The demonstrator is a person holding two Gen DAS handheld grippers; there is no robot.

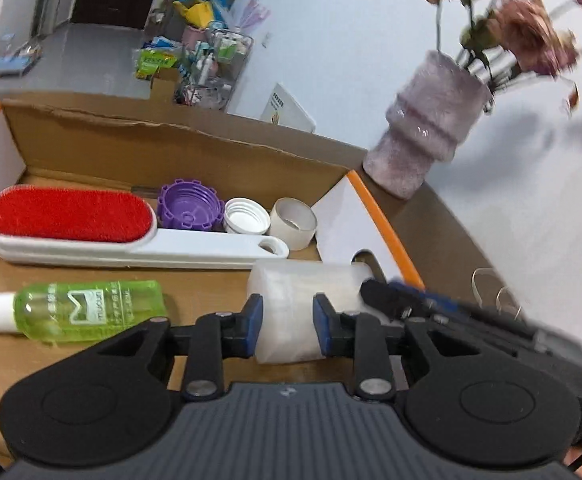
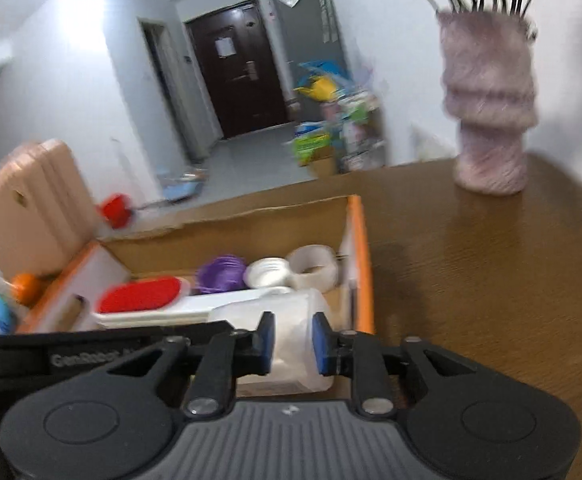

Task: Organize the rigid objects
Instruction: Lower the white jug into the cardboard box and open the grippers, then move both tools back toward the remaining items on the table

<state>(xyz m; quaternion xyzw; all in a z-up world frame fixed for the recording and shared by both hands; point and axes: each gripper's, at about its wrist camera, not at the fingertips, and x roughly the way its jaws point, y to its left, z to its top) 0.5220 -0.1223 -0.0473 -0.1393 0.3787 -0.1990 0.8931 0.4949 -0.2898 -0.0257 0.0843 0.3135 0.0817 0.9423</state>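
Note:
A translucent white jar (image 1: 299, 280) (image 2: 291, 312) lies on its side over the near right corner of a cardboard box (image 1: 171, 148) (image 2: 251, 224) with orange edges. My left gripper (image 1: 287, 328) is shut on the jar's body. My right gripper (image 2: 293, 344) is shut on the same jar from the right, and its fingers (image 1: 395, 300) show at the jar's end. In the box lie a red lint brush (image 1: 71, 216) (image 2: 139, 294), a purple cap (image 1: 189, 210), a white cap (image 1: 247, 216), a tape roll (image 1: 295, 222) and a green spray bottle (image 1: 91, 308).
A furry pink vase (image 1: 423, 136) (image 2: 491, 120) with flowers stands on the brown table (image 2: 471, 280) behind and right of the box. Metal rings (image 1: 487, 280) lie right of the box. An orange ball (image 2: 25, 286) and a pink board (image 2: 31, 208) sit to the left.

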